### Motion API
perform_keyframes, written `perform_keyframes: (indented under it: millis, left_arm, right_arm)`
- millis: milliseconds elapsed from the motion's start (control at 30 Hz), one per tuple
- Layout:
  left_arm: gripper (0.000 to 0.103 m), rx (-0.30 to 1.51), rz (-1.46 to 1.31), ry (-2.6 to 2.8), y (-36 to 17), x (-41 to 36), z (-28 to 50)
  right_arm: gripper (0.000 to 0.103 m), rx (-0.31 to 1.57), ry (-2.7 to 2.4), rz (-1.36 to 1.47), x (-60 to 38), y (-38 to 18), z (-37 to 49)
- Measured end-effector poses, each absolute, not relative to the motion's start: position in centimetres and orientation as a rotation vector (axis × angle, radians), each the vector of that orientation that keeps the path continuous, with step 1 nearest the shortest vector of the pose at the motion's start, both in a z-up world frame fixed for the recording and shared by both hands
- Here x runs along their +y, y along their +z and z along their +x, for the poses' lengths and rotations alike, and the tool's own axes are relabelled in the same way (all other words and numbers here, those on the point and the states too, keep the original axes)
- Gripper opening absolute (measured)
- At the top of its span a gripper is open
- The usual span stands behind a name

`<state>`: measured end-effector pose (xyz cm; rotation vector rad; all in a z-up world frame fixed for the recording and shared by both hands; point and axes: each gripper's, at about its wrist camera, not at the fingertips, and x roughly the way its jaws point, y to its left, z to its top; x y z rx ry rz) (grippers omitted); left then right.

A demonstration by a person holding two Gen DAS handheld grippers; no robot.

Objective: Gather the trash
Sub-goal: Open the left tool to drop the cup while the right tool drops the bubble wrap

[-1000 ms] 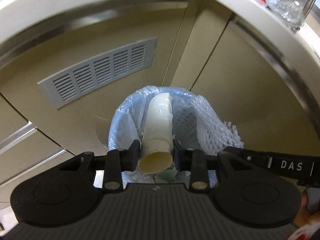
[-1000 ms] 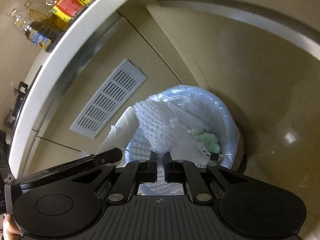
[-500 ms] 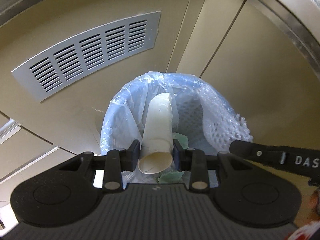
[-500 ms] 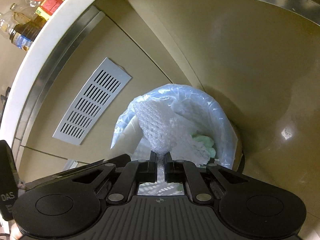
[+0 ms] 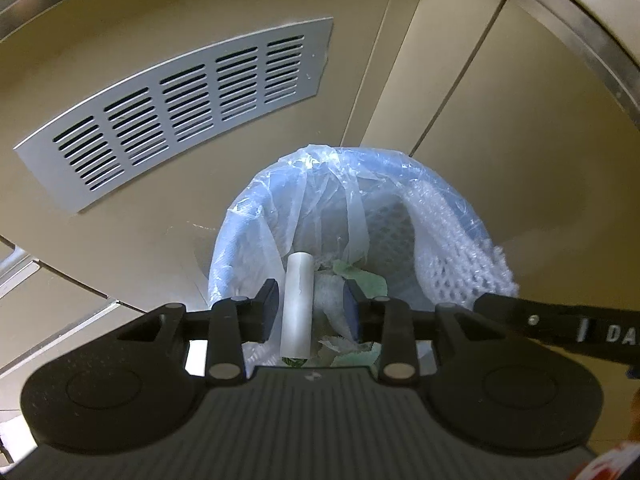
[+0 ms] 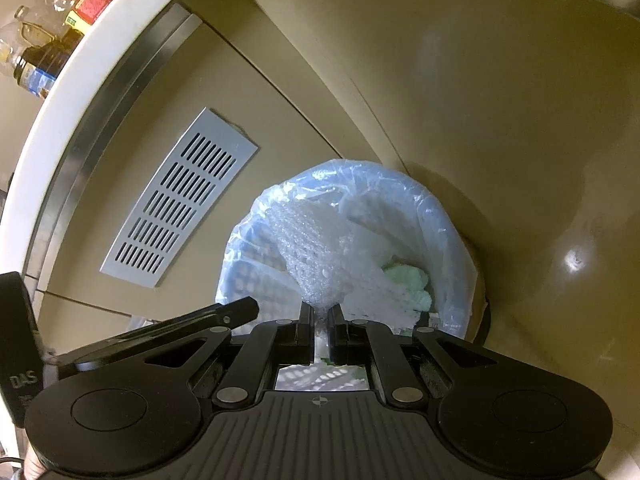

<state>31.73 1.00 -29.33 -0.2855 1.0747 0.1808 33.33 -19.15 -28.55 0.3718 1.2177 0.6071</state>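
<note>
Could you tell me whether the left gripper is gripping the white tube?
No: the white tube sits loose between the left gripper's jaws, with a clear gap beside it.

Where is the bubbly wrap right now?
In the right wrist view, the bubble wrap is pinched in the right gripper's fingers, over the blue-lined bin.

Pale tube (image 5: pixel 297 308) and foam net (image 6: pixel 316 256) over lined bin (image 5: pixel 240 236)

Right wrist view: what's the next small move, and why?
Probably open the right hand-held gripper. Its jaws are shut on the wrap, which hangs right over the mouth of the lined bin, so letting go should drop it in. The left hand-held gripper looks finished: the tube sits loose between its open jaws.
</note>
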Motion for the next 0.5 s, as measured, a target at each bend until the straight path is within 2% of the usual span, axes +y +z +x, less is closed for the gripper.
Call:
perform_keyframes:
  millis: [500]
  left_arm:
    - [0.031, 1.106, -0.276, 0.154, -28.6, 1.1, 31.8]
  right_arm:
    - [0.007, 1.202, 0.613, 0.319, -17.8, -29.7, 34.0]
